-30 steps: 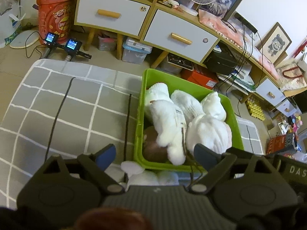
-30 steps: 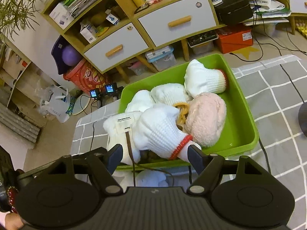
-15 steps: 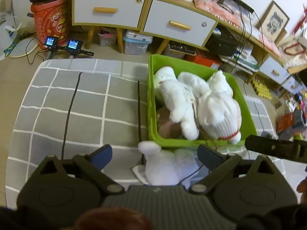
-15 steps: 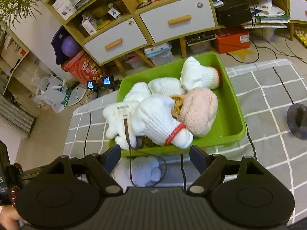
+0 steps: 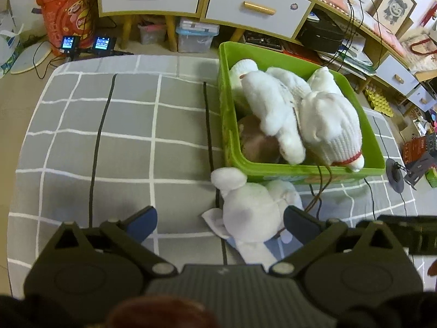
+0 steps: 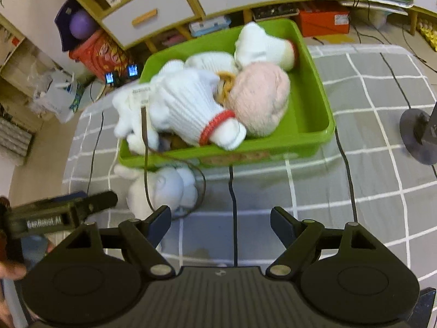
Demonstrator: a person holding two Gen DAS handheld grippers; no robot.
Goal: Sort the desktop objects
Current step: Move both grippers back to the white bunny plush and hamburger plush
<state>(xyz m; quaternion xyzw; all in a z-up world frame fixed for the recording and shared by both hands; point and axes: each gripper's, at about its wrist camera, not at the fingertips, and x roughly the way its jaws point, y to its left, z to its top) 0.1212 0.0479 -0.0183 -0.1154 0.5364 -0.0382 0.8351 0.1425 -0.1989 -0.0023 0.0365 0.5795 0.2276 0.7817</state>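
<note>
A green bin (image 5: 300,170) (image 6: 322,109) on the grey checked cloth holds several white gloves, among them one with a red cuff (image 5: 331,128) (image 6: 188,109), a pink plush (image 6: 259,98) and a brown item (image 5: 256,142). A white plush toy (image 5: 251,207) (image 6: 164,188) lies on the cloth just in front of the bin. My left gripper (image 5: 220,222) is open, above the cloth, with the plush toy between its fingers' span. My right gripper (image 6: 221,222) is open and empty, above the cloth to the right of the toy.
Black cables (image 5: 98,142) (image 6: 233,205) run across the cloth. A thin brown cord (image 6: 146,158) hangs from the bin over the toy. A black stand base (image 6: 418,131) sits at the right. Drawers (image 5: 256,8) and floor clutter lie beyond the table's far edge.
Both grippers have pulled back and risen away from the bin. The white plush toy in front of the bin has come fully into view. Both stay open.
</note>
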